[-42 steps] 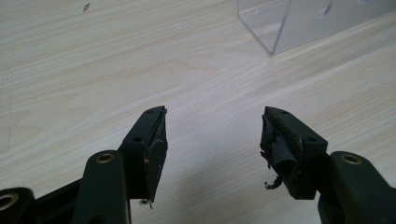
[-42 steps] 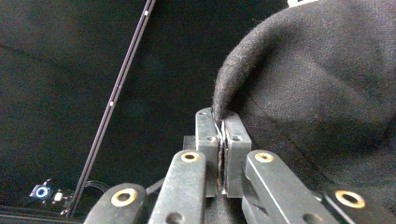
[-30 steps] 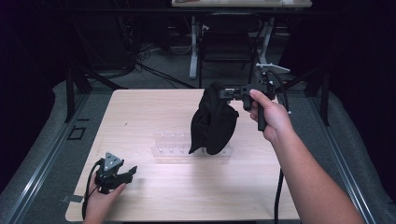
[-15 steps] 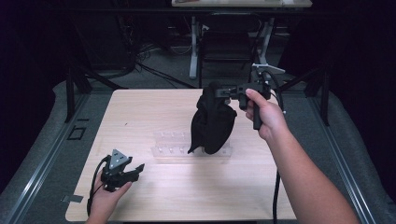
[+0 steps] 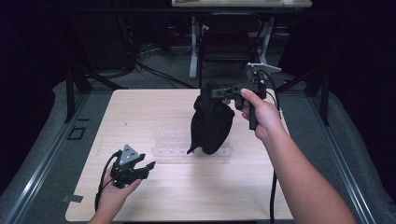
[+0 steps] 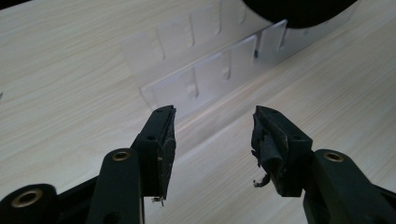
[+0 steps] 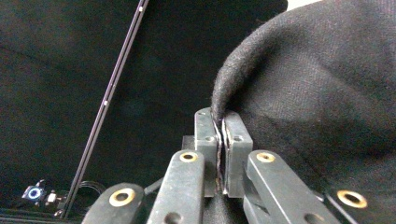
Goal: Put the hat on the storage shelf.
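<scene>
A pale wooden worktop (image 5: 187,196) is seen from above, dark floor all around it. A black cloth (image 5: 210,122) is held up over the worktop's middle, its lower end hanging over a clear tray (image 5: 169,143). The right gripper (image 5: 215,92) has its fingers clamped on the cloth's top edge. The left gripper (image 5: 145,167) is near the front left, fingers apart, just closing on nothing. The cloth's hanging end is best caught low, clear of the tray. Open room is left at the front.

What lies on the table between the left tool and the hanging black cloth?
In the high view, a clear plastic tray lies between the left tool and the black cloth.
</scene>
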`<state>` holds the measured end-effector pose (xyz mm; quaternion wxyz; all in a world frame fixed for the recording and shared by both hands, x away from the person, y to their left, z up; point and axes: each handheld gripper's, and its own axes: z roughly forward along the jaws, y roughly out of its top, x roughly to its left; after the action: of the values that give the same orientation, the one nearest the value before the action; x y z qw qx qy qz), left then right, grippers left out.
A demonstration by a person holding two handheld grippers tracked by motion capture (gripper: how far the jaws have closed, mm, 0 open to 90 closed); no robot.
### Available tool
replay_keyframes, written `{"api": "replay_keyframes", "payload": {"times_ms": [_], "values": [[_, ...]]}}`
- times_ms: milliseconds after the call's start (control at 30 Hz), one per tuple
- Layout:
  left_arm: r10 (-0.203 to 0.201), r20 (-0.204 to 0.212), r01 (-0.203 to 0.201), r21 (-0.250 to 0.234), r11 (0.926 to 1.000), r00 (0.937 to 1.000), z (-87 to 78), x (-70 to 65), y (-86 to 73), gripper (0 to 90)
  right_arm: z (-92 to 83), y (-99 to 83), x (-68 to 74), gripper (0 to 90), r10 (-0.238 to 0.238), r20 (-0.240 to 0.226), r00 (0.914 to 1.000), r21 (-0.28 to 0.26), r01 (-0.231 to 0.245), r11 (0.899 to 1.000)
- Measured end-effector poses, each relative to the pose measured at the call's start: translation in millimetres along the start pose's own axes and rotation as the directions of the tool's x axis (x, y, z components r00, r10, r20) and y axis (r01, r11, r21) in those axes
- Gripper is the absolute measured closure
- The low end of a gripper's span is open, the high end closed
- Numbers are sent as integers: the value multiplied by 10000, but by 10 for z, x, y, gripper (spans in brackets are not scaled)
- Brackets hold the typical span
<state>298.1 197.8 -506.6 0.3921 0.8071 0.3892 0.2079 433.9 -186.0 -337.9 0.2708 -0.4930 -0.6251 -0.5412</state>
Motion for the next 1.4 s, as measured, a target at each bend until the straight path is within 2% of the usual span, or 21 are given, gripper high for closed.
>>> {"api": "replay_keyframes", "payload": {"times_ms": [100, 333, 567, 800, 1400], "values": [[214, 112, -214, -37, 9998, 9997, -2, -64, 82, 529, 18, 3, 22, 873, -18, 82, 10000, -15, 18, 10000], [260, 403, -249, -281, 9993, 9988, 35, -169, 236, 532, 42, 4, 26, 871, -42, 19, 10000, 43, 42, 10000], [550, 736, -514, -506, 9974, 9958, 53, -303, 384, 534, 65, 10, 39, 871, -96, 37, 9999, 47, 96, 9999], [833, 937, -789, -493, 9957, 9921, 87, -415, 456, 555, 87, 6, 55, 871, -156, 53, 9999, 91, 156, 9998], [1116, 1240, -1057, -533, 9930, 9860, 149, -583, 603, 603, 150, 8, 99, 874, -282, 115, 9995, 172, 280, 9995]]}}
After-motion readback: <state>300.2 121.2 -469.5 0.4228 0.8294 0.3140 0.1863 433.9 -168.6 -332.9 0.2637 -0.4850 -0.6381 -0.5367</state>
